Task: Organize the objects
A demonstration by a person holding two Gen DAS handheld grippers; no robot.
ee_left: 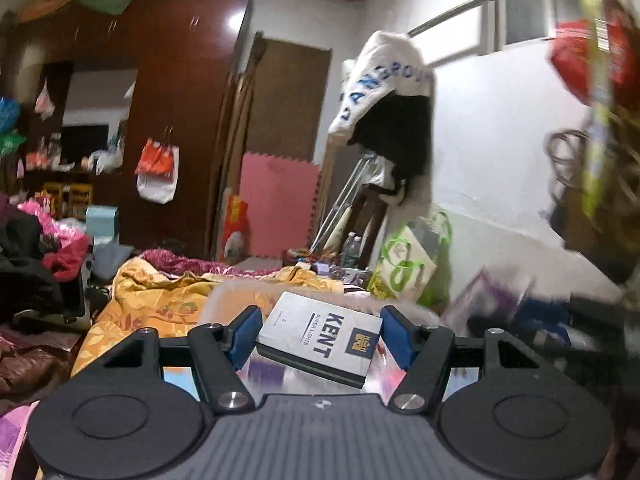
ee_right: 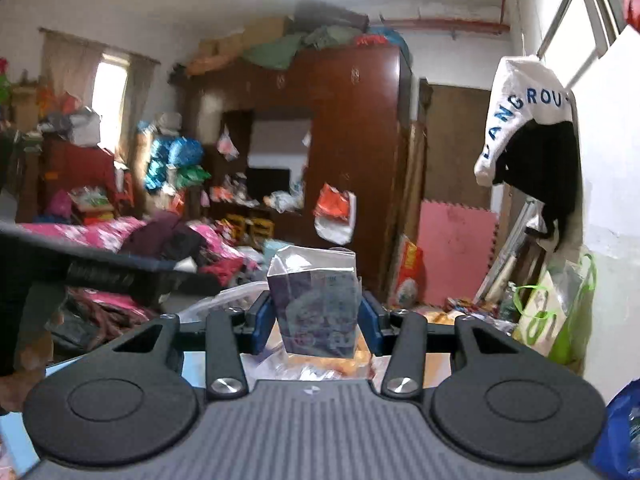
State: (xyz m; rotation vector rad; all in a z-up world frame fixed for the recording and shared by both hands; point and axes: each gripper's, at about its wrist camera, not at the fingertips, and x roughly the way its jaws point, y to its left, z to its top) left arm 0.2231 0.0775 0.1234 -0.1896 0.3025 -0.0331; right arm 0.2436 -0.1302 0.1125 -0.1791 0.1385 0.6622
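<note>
In the left wrist view my left gripper [ee_left: 320, 334] is shut on a white and blue Kent cigarette pack [ee_left: 320, 344], held tilted between the blue pads above a clear plastic container [ee_left: 248, 292]. In the right wrist view my right gripper [ee_right: 314, 322] is shut on a small purple and white carton [ee_right: 314, 300] with an open folded top, held upright above a clear plastic bag [ee_right: 224, 298] and cluttered items. The left gripper's body [ee_right: 92, 268] crosses the left side of the right wrist view.
A bed with an orange patterned quilt [ee_left: 152, 300] and pink bedding [ee_right: 100, 232] lies ahead. A dark wooden wardrobe [ee_right: 352, 140], a pink foam mat [ee_left: 280, 204], a green-handled bag [ee_left: 408, 264] and hanging clothes [ee_left: 392, 92] stand by the white wall.
</note>
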